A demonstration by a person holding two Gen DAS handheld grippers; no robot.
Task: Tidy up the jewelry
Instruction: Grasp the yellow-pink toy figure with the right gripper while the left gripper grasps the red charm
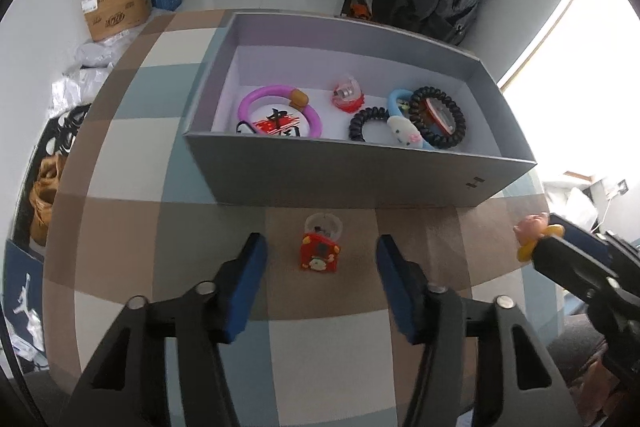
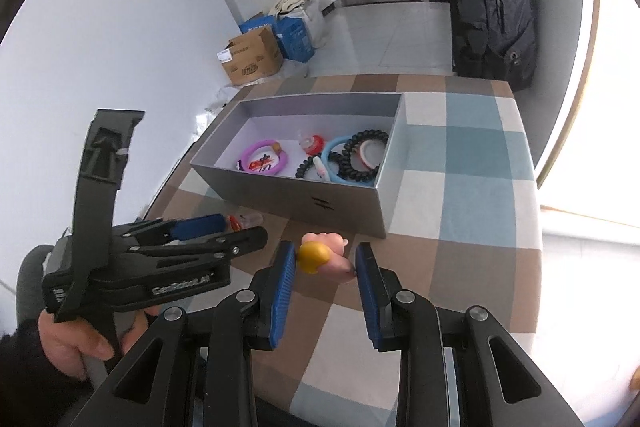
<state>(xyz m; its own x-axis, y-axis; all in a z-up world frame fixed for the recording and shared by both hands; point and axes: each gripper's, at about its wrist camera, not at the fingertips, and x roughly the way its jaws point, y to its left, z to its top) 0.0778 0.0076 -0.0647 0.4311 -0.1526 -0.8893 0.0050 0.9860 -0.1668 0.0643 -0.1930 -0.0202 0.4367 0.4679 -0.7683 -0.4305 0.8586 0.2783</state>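
Blue-padded left gripper (image 1: pixel 320 259) gaping over a red charm (image 1: pixel 320 253); right gripper (image 2: pixel 325 263) pinching a pink-and-yellow trinket (image 2: pixel 324 259).

Left jaws stand spread either side of the charm, which lies on the checked tablecloth (image 1: pixel 132 147) just short of the grey box (image 1: pixel 352 175) at 12 o'clock, probably lined up for a straight pinch. Right pads clamp the trinket clear of the cloth, box at 11 o'clock, likely for dropping it beside the purple bangle (image 1: pixel 280 111) and black coil ties (image 1: pixel 438 117).
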